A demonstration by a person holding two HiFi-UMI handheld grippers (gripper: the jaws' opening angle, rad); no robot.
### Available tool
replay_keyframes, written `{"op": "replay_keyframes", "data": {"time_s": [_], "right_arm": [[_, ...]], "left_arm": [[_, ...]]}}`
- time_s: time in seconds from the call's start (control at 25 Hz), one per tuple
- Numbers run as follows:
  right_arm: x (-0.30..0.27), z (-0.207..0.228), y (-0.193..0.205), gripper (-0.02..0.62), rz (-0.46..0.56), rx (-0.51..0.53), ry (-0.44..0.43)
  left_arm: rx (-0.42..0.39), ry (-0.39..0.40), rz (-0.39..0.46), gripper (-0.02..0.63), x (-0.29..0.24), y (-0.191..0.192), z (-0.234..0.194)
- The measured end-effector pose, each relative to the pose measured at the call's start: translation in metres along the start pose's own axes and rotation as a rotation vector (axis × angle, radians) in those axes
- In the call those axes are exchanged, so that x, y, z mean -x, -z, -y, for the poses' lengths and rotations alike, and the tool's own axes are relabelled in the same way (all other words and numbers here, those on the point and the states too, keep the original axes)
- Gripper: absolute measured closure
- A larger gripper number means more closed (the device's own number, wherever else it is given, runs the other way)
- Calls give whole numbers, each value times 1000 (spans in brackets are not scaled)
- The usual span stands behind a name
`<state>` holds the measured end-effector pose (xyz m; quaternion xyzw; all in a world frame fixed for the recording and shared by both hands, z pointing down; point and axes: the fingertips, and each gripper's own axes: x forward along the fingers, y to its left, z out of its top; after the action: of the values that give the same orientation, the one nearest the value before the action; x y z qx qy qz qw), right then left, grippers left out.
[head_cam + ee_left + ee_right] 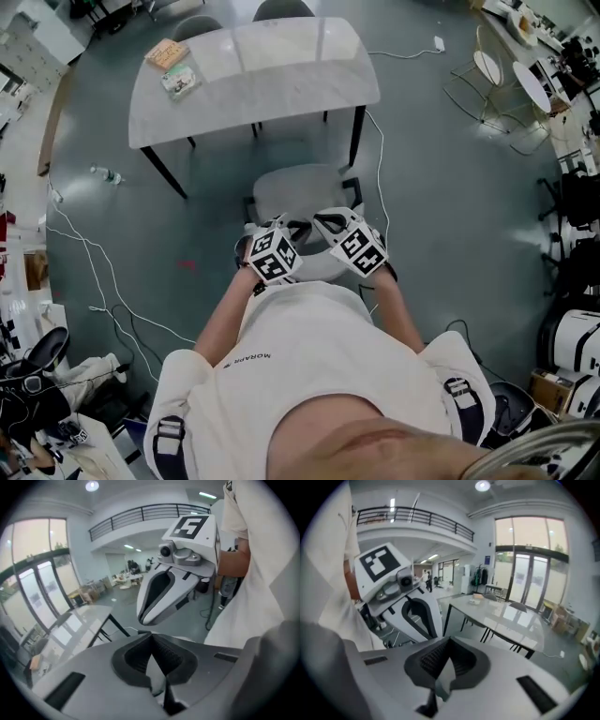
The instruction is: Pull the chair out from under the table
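Note:
The grey padded chair (298, 192) stands on the floor just in front of the white marble table (253, 75), its seat out from under the tabletop. My two grippers hang close together above the chair's near edge, in front of the person's chest. The left gripper (298, 230) is shut with nothing between its pads (161, 656). The right gripper (325, 223) is also shut and empty, its pads (436, 660) pressed together. Each gripper view shows the other gripper: the right one (142, 618) and the left one (423, 620). Neither touches the chair.
A book (167, 53) and a packet (180, 82) lie on the table's far left corner. Two more chairs (281, 9) stand at its far side. Cables (94, 272) run over the floor at the left, and a cable (380, 169) passes the table leg. Wire-frame chairs (497, 84) stand at the right.

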<state>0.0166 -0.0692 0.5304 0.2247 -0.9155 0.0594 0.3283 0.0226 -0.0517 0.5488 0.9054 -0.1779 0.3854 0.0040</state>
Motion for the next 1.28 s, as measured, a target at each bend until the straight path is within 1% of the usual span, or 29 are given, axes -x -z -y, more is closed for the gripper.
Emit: {"op": "replay_keyframes", "data": {"time_s": [0.08,0.16,0.28,0.36,0.44,0.6,0.72,0.8,0.88,0.96,1.04,1.28], "right_arm": [[11,10,-25,581,91,-42,73],[20,18,-49,581,171,-20,148],[34,26,-84,581,293,10,209],[46,32,-107,581,358,12,249],[58,34,-128,581,417,17,288],[79,40,-163,581,510,34,354],[95,46,-183,581,572,29,392],[107,47,-194,581,633,-5,401],[120,45,-204,581,715,-63,391],[126,43,-211,581,770,-106,383],[124,40,-209,581,771,-111,400],[120,38,-206,581,740,-113,434]], "left_arm": [[21,-131,69,600,17,-18,-21],[61,-243,149,600,36,-36,-39],[126,-376,267,600,65,-61,-63],[168,-434,344,600,84,-74,-74],[201,-476,400,600,101,-84,-83],[208,-568,468,600,131,-101,-98],[214,-646,554,600,159,-119,-109],[237,-688,628,600,180,-129,-112],[265,-719,698,600,199,-137,-112],[278,-742,739,600,208,-139,-111],[283,-753,750,600,206,-136,-109],[319,-750,767,600,205,-134,-103]]}}
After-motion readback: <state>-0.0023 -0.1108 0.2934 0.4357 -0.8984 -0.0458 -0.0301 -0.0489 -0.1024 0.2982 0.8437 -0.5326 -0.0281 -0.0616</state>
